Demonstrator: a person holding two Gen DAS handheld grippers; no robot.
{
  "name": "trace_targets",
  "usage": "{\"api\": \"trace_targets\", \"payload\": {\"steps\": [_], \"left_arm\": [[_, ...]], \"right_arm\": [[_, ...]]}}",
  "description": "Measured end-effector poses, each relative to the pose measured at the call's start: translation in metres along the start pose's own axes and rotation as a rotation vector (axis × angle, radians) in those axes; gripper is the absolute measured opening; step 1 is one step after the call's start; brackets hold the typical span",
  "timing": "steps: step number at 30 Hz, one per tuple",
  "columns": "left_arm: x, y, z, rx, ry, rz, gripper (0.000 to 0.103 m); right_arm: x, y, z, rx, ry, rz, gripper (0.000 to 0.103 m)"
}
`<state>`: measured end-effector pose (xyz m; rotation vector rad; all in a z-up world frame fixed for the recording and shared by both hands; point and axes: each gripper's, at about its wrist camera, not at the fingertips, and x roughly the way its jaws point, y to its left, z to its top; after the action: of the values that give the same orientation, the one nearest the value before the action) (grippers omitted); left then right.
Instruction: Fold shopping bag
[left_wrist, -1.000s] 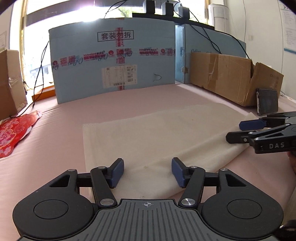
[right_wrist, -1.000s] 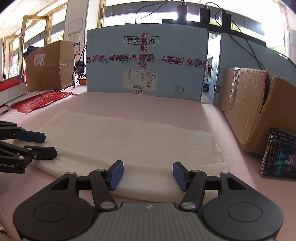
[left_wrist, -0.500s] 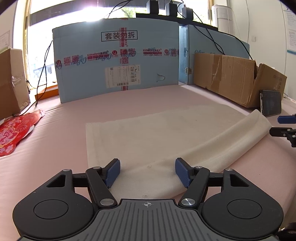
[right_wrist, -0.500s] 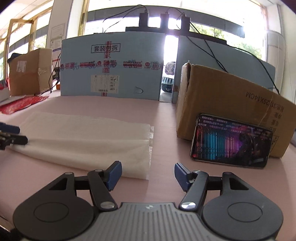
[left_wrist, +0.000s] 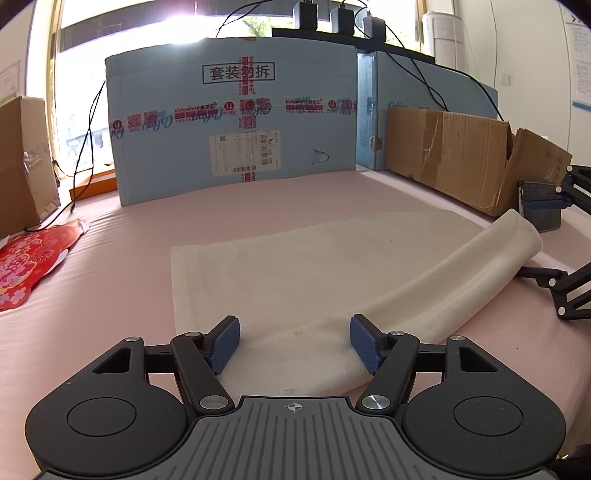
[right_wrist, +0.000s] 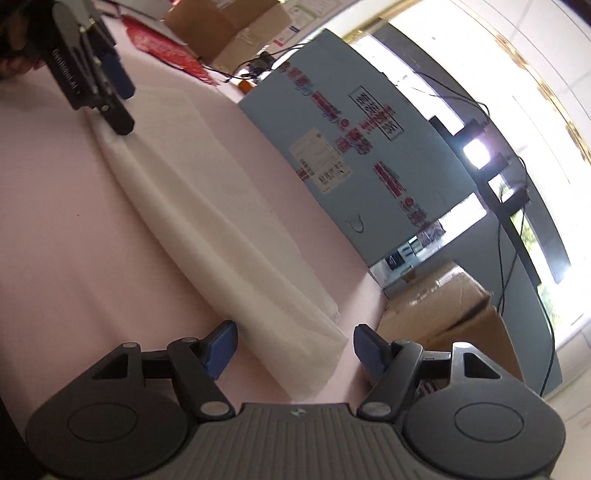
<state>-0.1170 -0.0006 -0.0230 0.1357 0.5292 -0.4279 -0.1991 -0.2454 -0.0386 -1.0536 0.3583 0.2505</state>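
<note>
Bag (left_wrist: 332, 280) lies between both wide-open, empty claws

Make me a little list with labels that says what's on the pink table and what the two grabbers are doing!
surface: pink table
main item: white shopping bag, lying flat, right end curled up
left gripper: open, over the bag's near edge
right gripper: open, tilted, at the bag's right end
behind: blue carton, brown cardboard box
left side: red patterned paper

Cream bag (left_wrist: 332, 273); pink tabletop (left_wrist: 110, 295); blue gripper pads (left_wrist: 225, 339).
</note>
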Motion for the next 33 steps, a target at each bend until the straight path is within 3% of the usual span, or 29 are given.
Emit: {"api": "trace_targets", "payload": {"steps": [5,7,8,14,16,18,22,26,30,33], "left_arm": [[0.001,0.000,0.000,-0.002,0.002,-0.005,0.068],[0.001,0.000,0.001,-0.003,0.002,-0.005,0.068],[0.001,0.000,0.001,-0.003,0.002,-0.005,0.068],[0.001,0.001,0.001,-0.003,0.002,-0.011,0.068],[0.000,0.002,0.001,0.005,-0.004,-0.033,0.070],[-0.006,-0.001,0.002,0.054,-0.048,-0.078,0.070],[-0.024,-0.027,0.001,0.283,-0.167,-0.149,0.070],[-0.021,-0.052,0.008,0.434,-0.146,-0.244,0.070],[-0.008,-0.070,0.012,0.534,-0.103,-0.208,0.069],[-0.001,-0.071,0.016,0.570,-0.044,-0.229,0.054]], "right_arm": [[-0.004,0.026,0.011,-0.291,-0.085,-0.020,0.053],[-0.005,0.037,0.013,-0.402,-0.113,-0.022,0.044],[-0.003,0.037,0.015,-0.409,-0.112,-0.002,0.042],[0.004,0.035,0.025,-0.453,-0.101,0.115,0.025],[0.007,0.034,0.028,-0.467,-0.098,0.154,0.013],[0.009,0.034,0.031,-0.482,-0.094,0.193,0.012],[0.007,0.024,0.033,-0.390,-0.088,0.247,0.010],[0.004,0.014,0.033,-0.305,-0.090,0.279,0.010],[-0.004,0.011,0.035,-0.281,-0.113,0.279,0.010],[-0.009,0.006,0.036,-0.247,-0.128,0.290,0.010]]}}
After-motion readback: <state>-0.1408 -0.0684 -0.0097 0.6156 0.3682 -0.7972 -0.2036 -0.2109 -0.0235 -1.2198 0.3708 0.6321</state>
